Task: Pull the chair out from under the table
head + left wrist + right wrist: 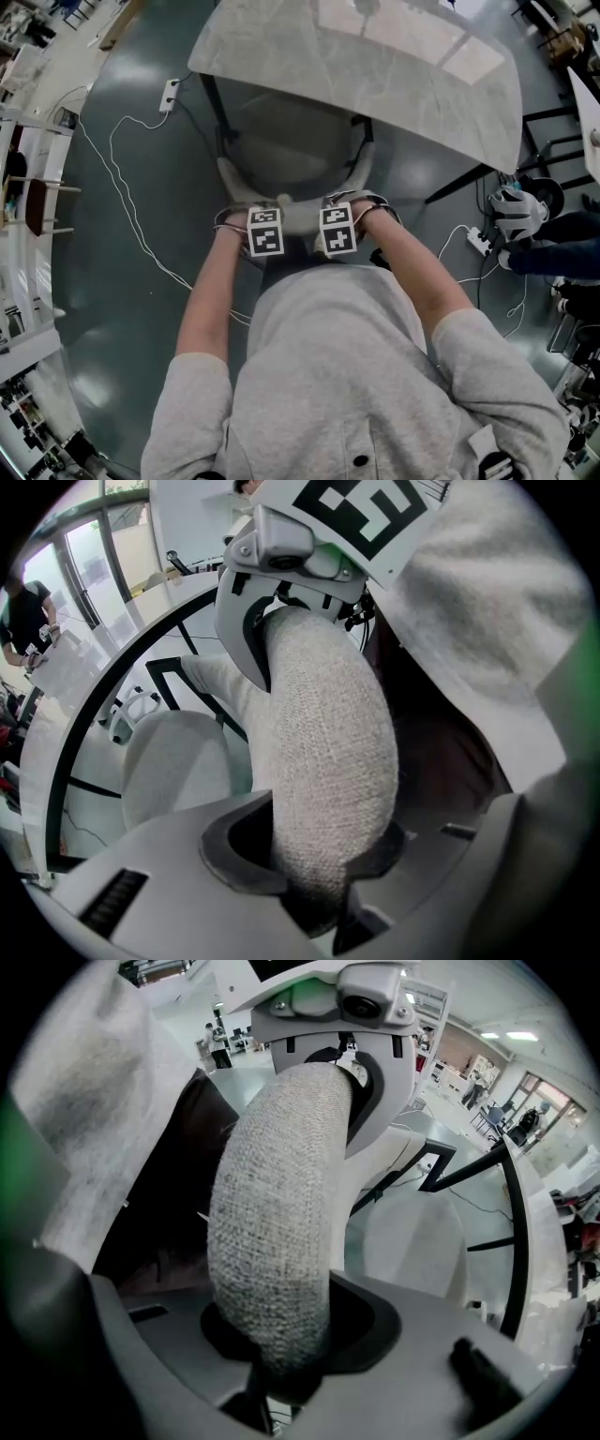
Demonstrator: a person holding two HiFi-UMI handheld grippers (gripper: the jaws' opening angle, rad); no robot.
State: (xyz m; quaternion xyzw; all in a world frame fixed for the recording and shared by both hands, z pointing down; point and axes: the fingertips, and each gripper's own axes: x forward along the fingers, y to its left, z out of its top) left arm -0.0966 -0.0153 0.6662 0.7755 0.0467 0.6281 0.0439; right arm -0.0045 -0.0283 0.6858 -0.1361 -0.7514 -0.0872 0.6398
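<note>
The chair (292, 157) stands at 12 o'clock from the person, its grey seat half under the near edge of the pale marbled tabletop (375, 66) and its curved, fabric-padded backrest (302, 217) clear of that edge, on the person's side.

Both grippers point down onto the top of the backrest, close together. The left gripper (265, 232) sits at 9 o'clock of the right gripper (337, 228), with a short stretch of padding showing between them.

In the left gripper view the backrest (328, 742) runs up from between the left gripper's (314, 860) dark fingers (234, 855). They pinch the woven padding from both sides, one finger at 9 o'clock of it and one at 3 o'clock. The right gripper (272, 583) is clamped on the same roll at 12 o'clock.

The right gripper view mirrors this (the weave looks coarser here). The backrest (272, 1213) fills the gap between the right gripper's (281, 1330) fingers (375, 1321), which press on it from either side. The left gripper (347, 1026) grips it further along at 12 o'clock.

The seat lies on the far side of the fingers and the person's grey sweatshirt (356, 375) on the near side. On the dark floor (141, 309) at 9 o'clock of the chair, a white cable (131, 220) trails from a power strip (169, 94).
</note>
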